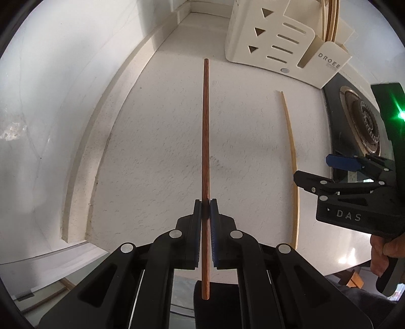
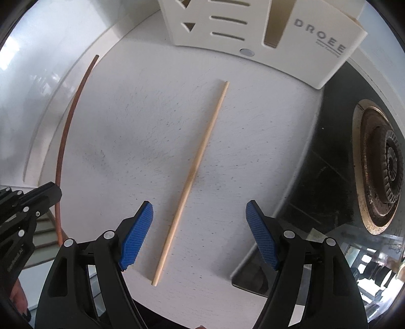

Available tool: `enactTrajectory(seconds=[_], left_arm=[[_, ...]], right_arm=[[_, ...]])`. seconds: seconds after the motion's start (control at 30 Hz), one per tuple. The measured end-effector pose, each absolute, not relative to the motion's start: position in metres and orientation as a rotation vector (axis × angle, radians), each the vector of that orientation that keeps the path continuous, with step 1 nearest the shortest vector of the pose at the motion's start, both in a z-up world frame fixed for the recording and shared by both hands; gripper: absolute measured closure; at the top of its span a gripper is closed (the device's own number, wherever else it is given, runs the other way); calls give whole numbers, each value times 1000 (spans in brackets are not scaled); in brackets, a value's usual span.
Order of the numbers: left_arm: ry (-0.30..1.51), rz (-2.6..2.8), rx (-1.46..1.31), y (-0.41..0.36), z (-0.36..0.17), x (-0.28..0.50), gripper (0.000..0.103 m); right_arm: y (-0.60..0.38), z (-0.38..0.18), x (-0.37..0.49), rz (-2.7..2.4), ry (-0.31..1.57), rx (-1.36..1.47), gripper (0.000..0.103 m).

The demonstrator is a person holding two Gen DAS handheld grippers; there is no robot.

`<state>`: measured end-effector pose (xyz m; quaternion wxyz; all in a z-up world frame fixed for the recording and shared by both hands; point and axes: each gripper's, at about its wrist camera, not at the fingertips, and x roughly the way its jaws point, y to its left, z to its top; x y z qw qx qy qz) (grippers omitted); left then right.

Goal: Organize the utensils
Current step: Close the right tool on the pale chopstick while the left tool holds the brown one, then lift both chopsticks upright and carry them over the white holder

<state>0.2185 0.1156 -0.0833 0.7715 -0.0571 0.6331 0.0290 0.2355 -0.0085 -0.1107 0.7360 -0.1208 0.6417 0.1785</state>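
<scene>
My left gripper (image 1: 205, 202) is shut on a dark brown chopstick (image 1: 206, 131) that points straight ahead over the white counter; it also shows at the left of the right wrist view (image 2: 66, 131). A pale wooden chopstick (image 2: 192, 177) lies on the counter, and shows in the left wrist view (image 1: 291, 151) too. My right gripper (image 2: 199, 210) is open and empty just above it, its blue pads (image 2: 138, 235) on either side of the stick's near half. The right gripper (image 1: 321, 174) shows at the right of the left wrist view.
A cream utensil holder (image 2: 253, 27) marked DROEE stands at the back of the counter (image 2: 141, 121), with pale sticks in it (image 1: 329, 20). A black stove with a burner (image 2: 384, 167) lies to the right. A white wall and raised ledge (image 1: 106, 131) run along the left.
</scene>
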Motion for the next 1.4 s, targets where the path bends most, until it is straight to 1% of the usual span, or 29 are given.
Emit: enactTrajectory(seconds=[0.07, 0.17, 0.43, 0.5, 0.57, 0.7, 0.87, 0.9, 1.07, 1.4], left_arm=[[1376, 62, -121, 117, -84, 218, 97], [1372, 55, -128, 120, -84, 217, 97], [1361, 36, -128, 127, -82, 215, 97], [1362, 37, -125, 128, -81, 214, 97], [1367, 34, -122, 128, -82, 213, 97], [1380, 31, -118, 128, -85, 214, 97], [1399, 24, -97, 126, -89, 215, 97], [1403, 26, -89, 125, -90, 215, 97], [1413, 25, -77, 118, -95, 216, 97], [1406, 50, -68, 111, -93, 215, 97]], right_arm=[[-4, -114, 238, 391, 1432, -274, 34], [5, -119, 239, 386, 1465, -330, 36], [18, -127, 244, 361, 1519, -333, 51], [22, -127, 244, 356, 1527, -346, 58], [26, -126, 245, 344, 1535, -369, 63], [27, -126, 251, 330, 1575, -354, 80], [19, -129, 261, 326, 1642, -309, 94], [17, -129, 263, 325, 1651, -297, 96], [5, -123, 274, 340, 1671, -269, 96], [-4, -116, 275, 406, 1614, -275, 96]])
